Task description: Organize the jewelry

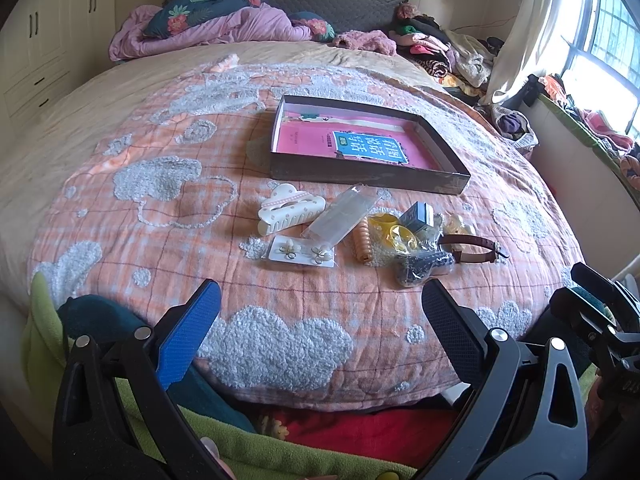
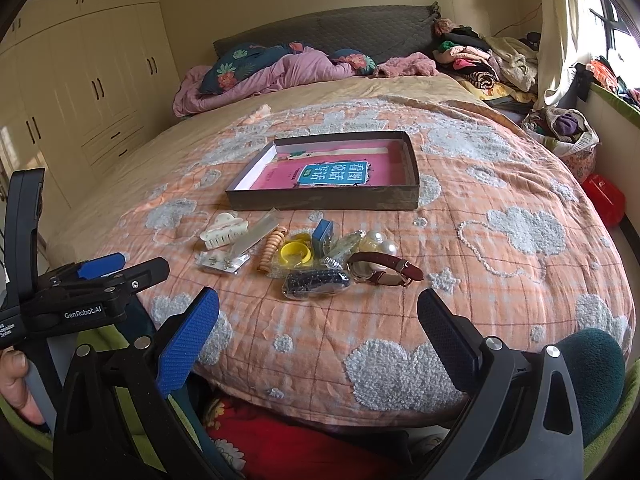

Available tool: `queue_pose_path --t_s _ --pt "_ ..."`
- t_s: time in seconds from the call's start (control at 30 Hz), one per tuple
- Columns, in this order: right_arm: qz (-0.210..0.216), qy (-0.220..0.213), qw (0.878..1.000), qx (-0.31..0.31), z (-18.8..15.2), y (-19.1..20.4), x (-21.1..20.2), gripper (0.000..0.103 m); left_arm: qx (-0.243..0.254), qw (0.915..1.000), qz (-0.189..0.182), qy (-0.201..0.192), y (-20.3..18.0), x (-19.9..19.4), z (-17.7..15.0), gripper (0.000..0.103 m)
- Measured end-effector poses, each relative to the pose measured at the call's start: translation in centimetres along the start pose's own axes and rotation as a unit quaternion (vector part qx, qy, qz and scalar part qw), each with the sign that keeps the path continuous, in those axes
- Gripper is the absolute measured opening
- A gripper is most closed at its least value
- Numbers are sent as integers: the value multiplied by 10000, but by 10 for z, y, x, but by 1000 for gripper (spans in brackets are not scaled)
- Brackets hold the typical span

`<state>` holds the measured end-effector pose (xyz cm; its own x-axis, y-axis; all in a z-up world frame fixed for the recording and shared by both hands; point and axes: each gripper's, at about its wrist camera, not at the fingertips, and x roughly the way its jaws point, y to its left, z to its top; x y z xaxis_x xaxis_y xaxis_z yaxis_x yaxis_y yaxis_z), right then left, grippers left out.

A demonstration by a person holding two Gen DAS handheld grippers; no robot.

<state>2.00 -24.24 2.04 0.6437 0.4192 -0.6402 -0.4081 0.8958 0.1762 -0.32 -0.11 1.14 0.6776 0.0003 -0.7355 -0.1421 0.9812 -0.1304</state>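
Observation:
A shallow dark box (image 1: 360, 178) (image 2: 320, 200) with a pink book inside lies on the bed. In front of it sits a jewelry pile: a white claw clip (image 1: 289, 208) (image 2: 222, 230), an earring card (image 1: 300, 252) (image 2: 224, 262), a clear sleeve (image 1: 340, 214), an orange coil tie (image 1: 362, 240) (image 2: 272, 250), a yellow ring piece (image 1: 396, 232) (image 2: 295, 254), a small blue box (image 1: 418, 216) (image 2: 322, 234), pearls (image 2: 378, 240), a brown-strapped watch (image 1: 474, 246) (image 2: 384, 270) and a dark bagged piece (image 1: 422, 266) (image 2: 314, 284). My left gripper (image 1: 320, 304) and right gripper (image 2: 318, 312) hover open, near the bed's front edge, holding nothing.
The orange plaid quilt (image 1: 200, 280) covers the bed. Pillows and a purple duvet (image 2: 256, 76) lie at the headboard, and piled clothes (image 2: 484, 60) at the far right. Wardrobes (image 2: 80, 92) stand left, a window (image 1: 600, 40) right. A hand (image 2: 16, 384) holds the left gripper.

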Motion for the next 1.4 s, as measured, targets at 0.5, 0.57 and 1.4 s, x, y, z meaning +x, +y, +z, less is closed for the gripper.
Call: queue_pose_path --t_s 0.5,0.57,1.4 --pt "-15 87 9999 57 -2 -7 14 99 -79 9999 71 45 6 6 2 94" --pt "-16 113 9999 77 -2 -10 17 99 -127 9998 100 92 10 10 2 94" --pt "-443 557 9973 -155 10 -52 79 99 -309 9971 192 672 63 102 40 94"
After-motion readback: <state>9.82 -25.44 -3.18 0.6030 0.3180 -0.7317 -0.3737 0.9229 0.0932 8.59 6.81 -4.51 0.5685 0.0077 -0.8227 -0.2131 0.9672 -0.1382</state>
